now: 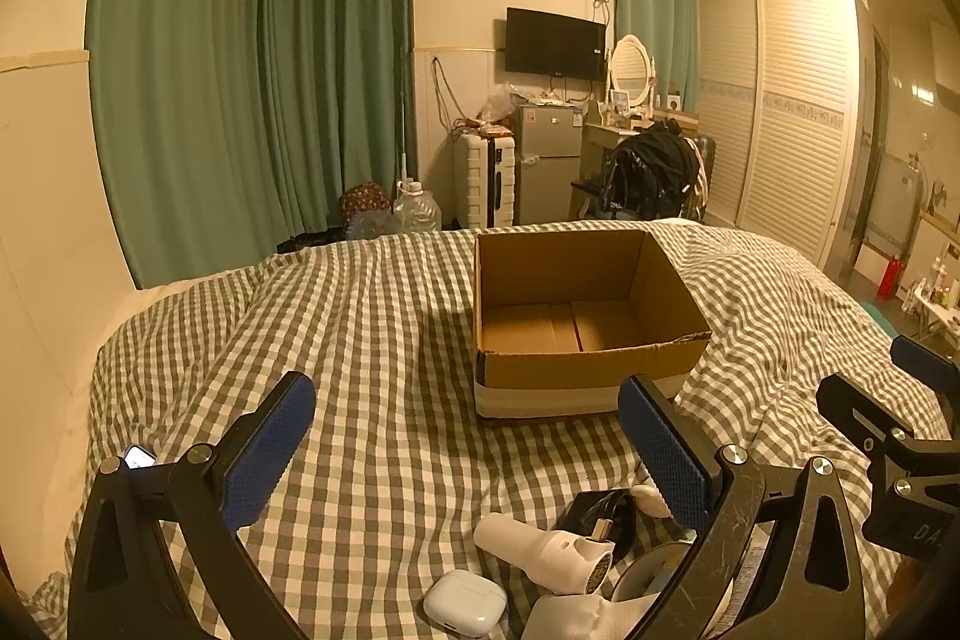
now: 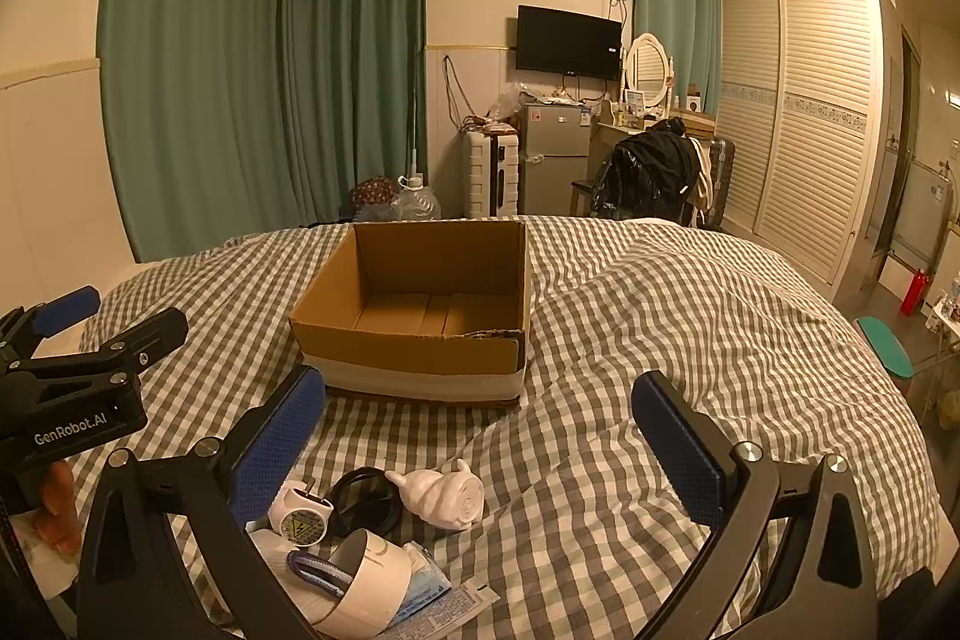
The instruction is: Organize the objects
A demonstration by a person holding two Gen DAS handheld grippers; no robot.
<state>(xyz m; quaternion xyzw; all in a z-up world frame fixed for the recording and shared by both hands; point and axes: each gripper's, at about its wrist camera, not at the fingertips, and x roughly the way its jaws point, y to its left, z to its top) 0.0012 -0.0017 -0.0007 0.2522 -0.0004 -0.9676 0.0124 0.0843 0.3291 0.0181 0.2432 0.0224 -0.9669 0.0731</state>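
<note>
Bed [image 1: 384,316]: checked cover, carries everything.
Box [image 2: 420,316]: open cardboard, mid-bed, nothing inside.
Left gripper [image 1: 468,454]: jaws wide apart, nothing held; body reads "GenRobot.AI".
Right gripper [image 2: 480,436]: jaws wide apart, nothing held.
Small items [image 2: 372,532]: heaped on the bed's near edge, well short of the box.
Round device [image 2: 300,514]: lightning-bolt warning label.

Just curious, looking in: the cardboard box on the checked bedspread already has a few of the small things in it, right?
Not quite. The cardboard box on the checked bedspread is empty; the right wrist view shows its bare bottom. The small things lie on the bedspread in front of it.
</note>
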